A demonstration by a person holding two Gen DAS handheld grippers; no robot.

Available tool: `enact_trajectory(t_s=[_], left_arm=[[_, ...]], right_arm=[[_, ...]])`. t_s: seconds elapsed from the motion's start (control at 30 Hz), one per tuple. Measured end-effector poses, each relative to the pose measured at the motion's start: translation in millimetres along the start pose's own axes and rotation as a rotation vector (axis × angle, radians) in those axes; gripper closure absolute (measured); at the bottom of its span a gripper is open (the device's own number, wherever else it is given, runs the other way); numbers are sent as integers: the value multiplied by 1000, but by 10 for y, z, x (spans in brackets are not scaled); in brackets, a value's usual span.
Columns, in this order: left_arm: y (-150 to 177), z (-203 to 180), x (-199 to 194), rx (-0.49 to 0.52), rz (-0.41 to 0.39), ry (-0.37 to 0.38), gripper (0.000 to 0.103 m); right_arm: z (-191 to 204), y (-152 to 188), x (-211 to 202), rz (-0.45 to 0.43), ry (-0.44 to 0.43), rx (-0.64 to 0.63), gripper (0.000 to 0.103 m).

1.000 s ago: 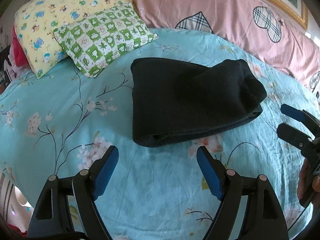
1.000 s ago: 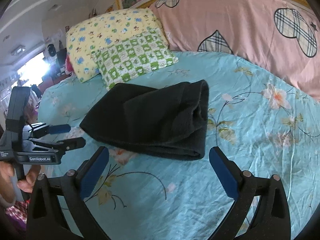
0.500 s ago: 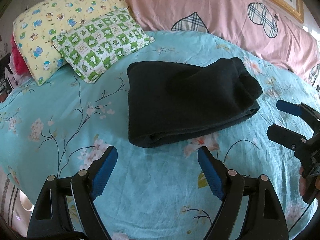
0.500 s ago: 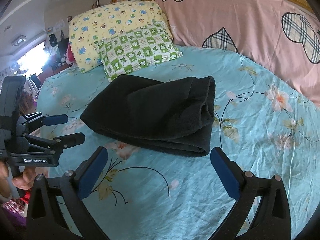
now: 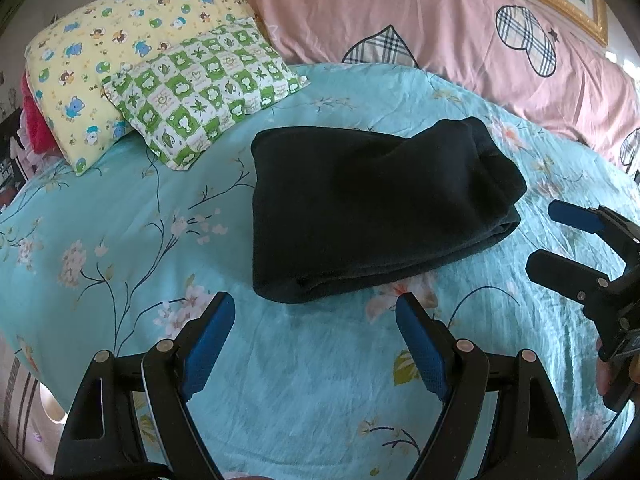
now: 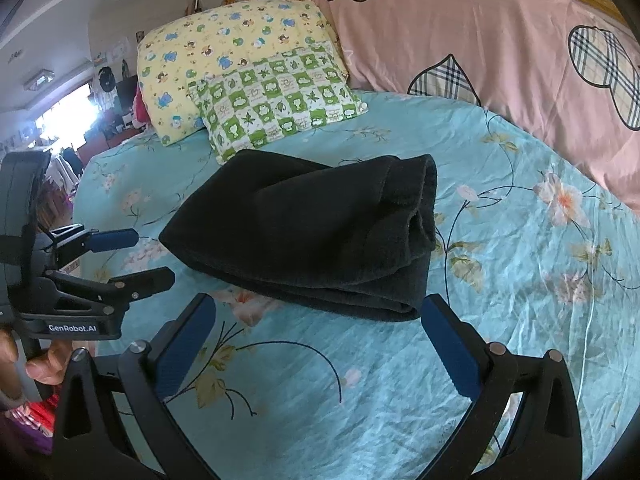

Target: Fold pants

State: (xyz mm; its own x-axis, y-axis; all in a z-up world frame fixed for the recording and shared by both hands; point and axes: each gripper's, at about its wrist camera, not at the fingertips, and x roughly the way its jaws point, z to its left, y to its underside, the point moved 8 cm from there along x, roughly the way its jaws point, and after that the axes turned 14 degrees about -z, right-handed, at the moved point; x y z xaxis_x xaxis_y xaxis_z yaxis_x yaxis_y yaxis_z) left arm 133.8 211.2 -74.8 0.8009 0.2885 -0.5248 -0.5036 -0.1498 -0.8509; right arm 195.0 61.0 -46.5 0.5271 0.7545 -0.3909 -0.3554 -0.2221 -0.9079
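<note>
The black pants [image 5: 372, 208] lie folded into a thick rectangle on the turquoise floral bedsheet [image 5: 120, 216], with their stacked edges showing at the right end [image 6: 420, 220]. My left gripper [image 5: 316, 320] hovers open just short of the bundle's near edge, holding nothing. My right gripper [image 6: 320, 320] is open too, near the pants' near right corner [image 6: 400, 308], with nothing between its fingers. Each gripper shows in the other's view: the right one [image 5: 560, 236] at the right edge, the left one [image 6: 136, 256] at the left, held by a hand [image 6: 36, 368].
A green-checked pillow [image 5: 204, 88] leans on a yellow cartoon pillow [image 5: 100, 52] at the back left. A pink quilt [image 5: 460, 32] with plaid hearts runs along the back. The bed's edge drops off at the near left [image 5: 24, 380]. Room clutter and a bright window [image 6: 68, 116] lie beyond.
Both grippers have drawn back and up slightly from the folded pants, staying open. The pants have not moved.
</note>
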Motion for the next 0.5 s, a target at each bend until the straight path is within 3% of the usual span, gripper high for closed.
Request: enact_trajectory(t_s=[0.5], left_arm=[[-74, -16, 34, 3, -10, 4, 20]], right_arm=[[-6, -33, 61, 3, -8, 2, 1]])
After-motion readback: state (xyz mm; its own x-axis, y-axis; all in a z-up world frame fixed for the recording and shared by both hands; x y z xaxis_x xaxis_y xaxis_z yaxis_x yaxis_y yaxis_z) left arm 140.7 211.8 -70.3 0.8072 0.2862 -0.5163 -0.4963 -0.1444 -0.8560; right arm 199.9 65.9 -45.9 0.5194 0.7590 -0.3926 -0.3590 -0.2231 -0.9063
